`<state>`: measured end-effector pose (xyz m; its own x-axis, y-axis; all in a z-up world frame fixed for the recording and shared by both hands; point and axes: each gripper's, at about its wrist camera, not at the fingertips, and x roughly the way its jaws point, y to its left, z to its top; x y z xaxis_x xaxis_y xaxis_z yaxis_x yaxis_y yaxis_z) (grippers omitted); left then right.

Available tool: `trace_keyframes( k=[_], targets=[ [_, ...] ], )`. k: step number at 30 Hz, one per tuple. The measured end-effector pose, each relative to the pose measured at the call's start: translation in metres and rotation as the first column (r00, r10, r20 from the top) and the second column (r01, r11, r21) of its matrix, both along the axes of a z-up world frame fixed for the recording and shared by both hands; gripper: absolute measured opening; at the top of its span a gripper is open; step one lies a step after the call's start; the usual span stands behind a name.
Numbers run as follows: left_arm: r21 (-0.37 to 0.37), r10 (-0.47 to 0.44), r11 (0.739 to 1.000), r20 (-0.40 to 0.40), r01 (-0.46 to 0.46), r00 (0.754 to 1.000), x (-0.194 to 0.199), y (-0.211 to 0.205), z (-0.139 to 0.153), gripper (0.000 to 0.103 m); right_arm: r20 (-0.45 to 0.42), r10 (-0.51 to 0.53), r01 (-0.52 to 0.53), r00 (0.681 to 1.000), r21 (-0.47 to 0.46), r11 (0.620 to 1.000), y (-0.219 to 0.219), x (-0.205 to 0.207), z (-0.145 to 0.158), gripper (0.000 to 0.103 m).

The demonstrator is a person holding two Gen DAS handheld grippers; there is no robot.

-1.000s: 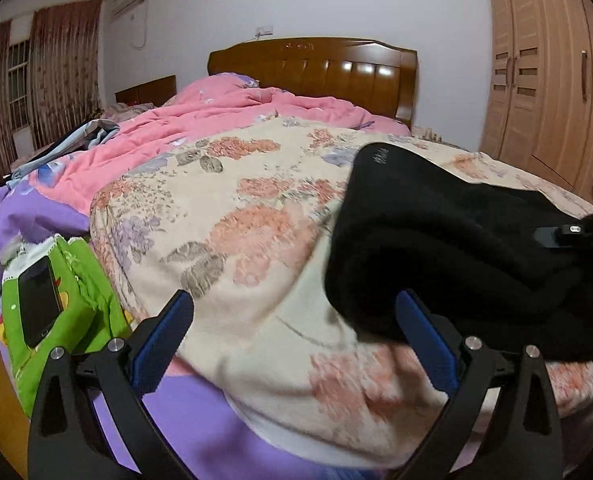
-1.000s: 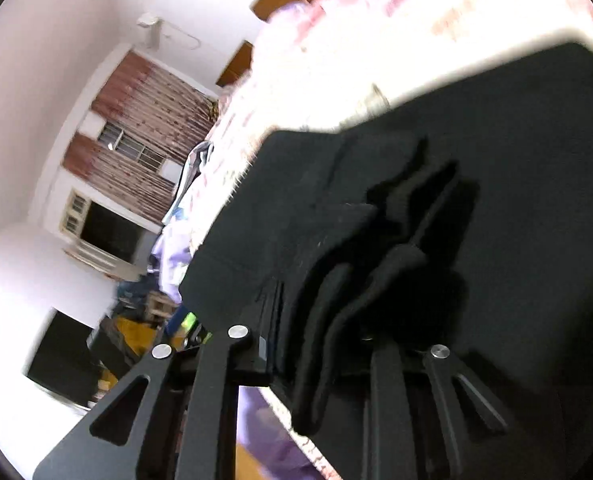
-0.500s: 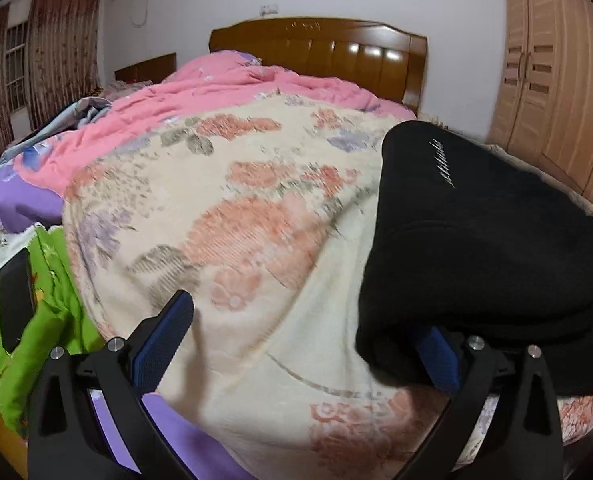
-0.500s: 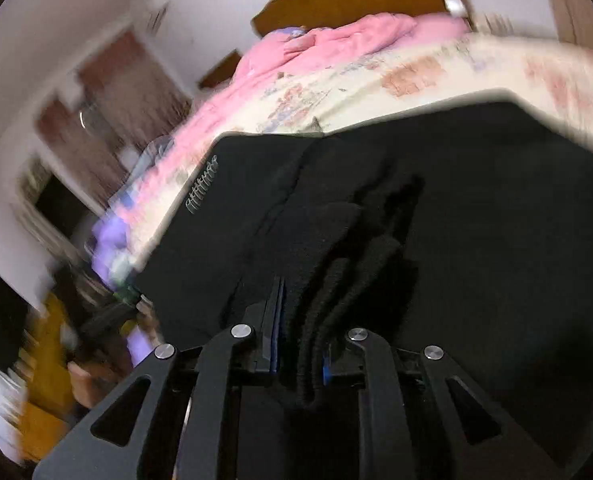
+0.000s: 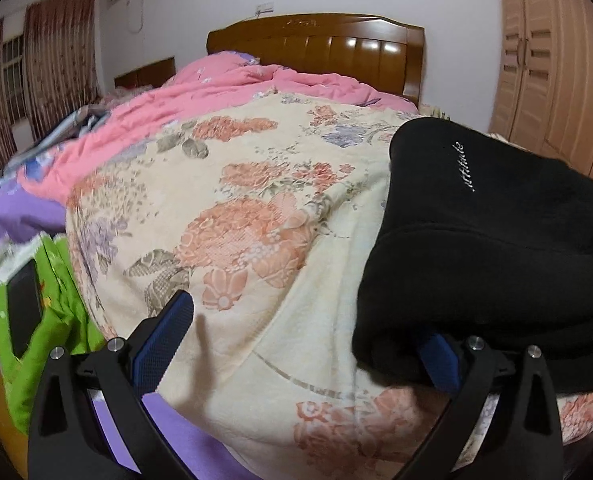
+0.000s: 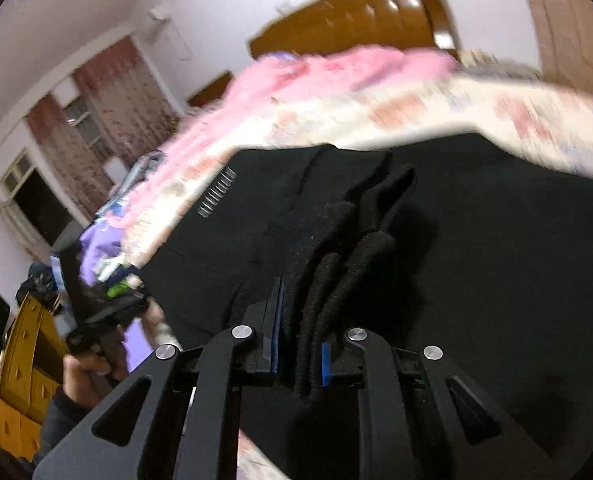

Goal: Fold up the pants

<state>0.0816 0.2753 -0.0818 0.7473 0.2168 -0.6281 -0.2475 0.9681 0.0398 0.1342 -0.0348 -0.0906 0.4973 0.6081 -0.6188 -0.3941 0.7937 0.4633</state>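
The black pants [image 5: 496, 240] lie folded on the right side of a floral blanket [image 5: 256, 220] on the bed, with a small silver logo on top. My left gripper [image 5: 300, 344] is open wide at the near edge. Its right pad [image 5: 436, 356] is tucked under the pants' near corner and its left pad [image 5: 164, 340] is over bare blanket. In the right wrist view my right gripper [image 6: 299, 340] is shut on several bunched layers of the black pants [image 6: 496, 260]. The left gripper [image 6: 96, 312] shows there too, held in a hand [image 6: 80, 368].
A pink quilt [image 5: 216, 100] is heaped toward the wooden headboard [image 5: 316, 40]. A wardrobe [image 5: 556, 60] stands on the right. At the bed's left edge a dark phone [image 5: 22, 308] lies on green cloth [image 5: 60, 320], above a purple sheet [image 5: 8, 208]. A yellow drawer unit [image 6: 20, 360] stands beside the bed.
The pants have come down and toward my left gripper, and their edge now covers its right pad. My right gripper has swung across with the fabric and left the left wrist view.
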Motion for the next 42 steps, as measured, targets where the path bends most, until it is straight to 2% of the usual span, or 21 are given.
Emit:
trace_keyframes(
  k=[2, 5, 8, 10, 12, 14, 15, 17, 20, 22, 23, 25, 27, 29, 31, 34, 36, 39, 40, 42],
  targets=[
    [0.048, -0.008, 0.999, -0.004, 0.009, 1.000, 0.000, -0.009, 0.001, 0.102, -0.017, -0.004, 0.004, 1.000, 0.035, 0.999, -0.004, 0.002, 0.000, 0.015],
    [0.093, -0.008, 0.996, -0.011, 0.009, 1.000, 0.001, -0.014, 0.003, 0.102, 0.052, -0.014, 0.014, 0.999, 0.002, 1.000, -0.001, -0.006, 0.016, 0.015],
    [0.131, -0.014, 0.991, -0.020, 0.017, 1.000, 0.002, -0.017, 0.006, 0.102, 0.082, -0.026, 0.026, 0.996, -0.005, 1.000, -0.002, -0.014, 0.022, 0.015],
    [0.148, -0.022, 0.989, -0.019, 0.024, 1.000, 0.001, -0.020, 0.007, 0.102, 0.035, -0.031, 0.032, 0.999, -0.024, 0.999, -0.005, -0.007, 0.005, 0.015],
    [0.166, -0.031, 0.985, -0.018, 0.033, 0.999, 0.002, -0.023, 0.005, 0.102, -0.008, -0.035, 0.036, 0.999, 0.035, 0.999, -0.016, -0.002, -0.009, 0.015],
    [0.154, -0.031, 0.988, -0.014, 0.033, 0.999, 0.003, -0.022, 0.003, 0.102, -0.025, -0.031, 0.033, 0.999, 0.056, 0.998, -0.020, 0.002, -0.007, 0.016],
    [0.138, -0.031, 0.990, -0.012, 0.033, 0.999, 0.002, -0.020, 0.002, 0.102, -0.036, -0.030, 0.033, 0.999, 0.067, 0.997, -0.023, 0.002, -0.004, 0.024],
    [0.121, -0.031, 0.992, -0.019, 0.033, 0.999, 0.002, -0.017, 0.003, 0.102, -0.054, -0.023, 0.027, 0.998, 0.080, 0.996, -0.031, -0.001, 0.003, 0.032],
    [0.175, -0.046, 0.983, -0.040, 0.052, 0.998, -0.008, -0.023, 0.011, 0.102, 0.044, -0.067, 0.066, 0.997, 0.025, 0.997, -0.049, -0.017, 0.020, 0.046],
    [0.249, -0.048, 0.967, -0.038, 0.056, 0.998, -0.025, -0.027, 0.020, 0.102, 0.130, -0.089, 0.096, 0.987, -0.047, 0.994, -0.055, -0.025, 0.034, 0.046],
    [0.250, -0.052, 0.966, -0.036, 0.059, 0.998, -0.033, -0.026, 0.024, 0.102, 0.149, -0.087, 0.097, 0.985, -0.060, 0.993, -0.055, -0.027, 0.038, 0.046],
    [0.190, -0.055, 0.981, 0.034, 0.047, 0.998, -0.053, -0.020, 0.042, 0.102, 0.189, -0.057, 0.074, 0.980, -0.086, 0.993, -0.044, -0.025, 0.046, 0.046],
    [0.050, -0.070, 0.997, 0.158, 0.063, 0.985, -0.067, -0.012, 0.072, 0.102, 0.208, 0.008, 0.017, 0.978, -0.118, 0.993, -0.020, -0.018, 0.051, 0.046],
    [-0.043, -0.088, 0.994, 0.231, 0.100, 0.969, -0.065, -0.015, 0.094, 0.102, 0.222, 0.066, -0.029, 0.973, -0.165, 0.986, 0.006, -0.013, 0.053, 0.046],
    [-0.087, -0.148, 0.981, 0.252, 0.174, 0.956, -0.046, -0.028, 0.111, 0.102, 0.218, 0.127, -0.073, 0.968, -0.241, 0.968, 0.037, -0.006, 0.049, 0.046],
    [-0.065, -0.239, 0.965, 0.179, 0.254, 0.954, 0.003, -0.059, 0.108, 0.102, 0.099, 0.175, -0.126, 0.980, -0.380, 0.916, 0.066, 0.004, 0.021, 0.046],
    [-0.111, -0.294, 0.946, 0.098, 0.304, 0.951, 0.035, -0.074, 0.090, 0.102, 0.118, 0.179, -0.125, 0.977, -0.365, 0.922, 0.058, 0.001, 0.013, 0.048],
    [-0.152, -0.310, 0.942, -0.066, 0.298, 0.948, 0.073, -0.088, 0.046, 0.101, 0.088, 0.166, -0.134, 0.982, -0.294, 0.947, 0.042, 0.001, 0.009, 0.048],
    [-0.157, -0.307, 0.944, -0.085, 0.291, 0.948, 0.076, -0.089, 0.039, 0.101, 0.090, 0.166, -0.135, 0.982, -0.282, 0.950, 0.040, 0.002, 0.008, 0.048],
    [-0.175, -0.307, 0.940, -0.057, 0.293, 0.950, 0.075, -0.088, 0.040, 0.101, 0.093, 0.157, -0.127, 0.983, -0.274, 0.953, 0.044, 0.001, 0.007, 0.049]
  ],
)
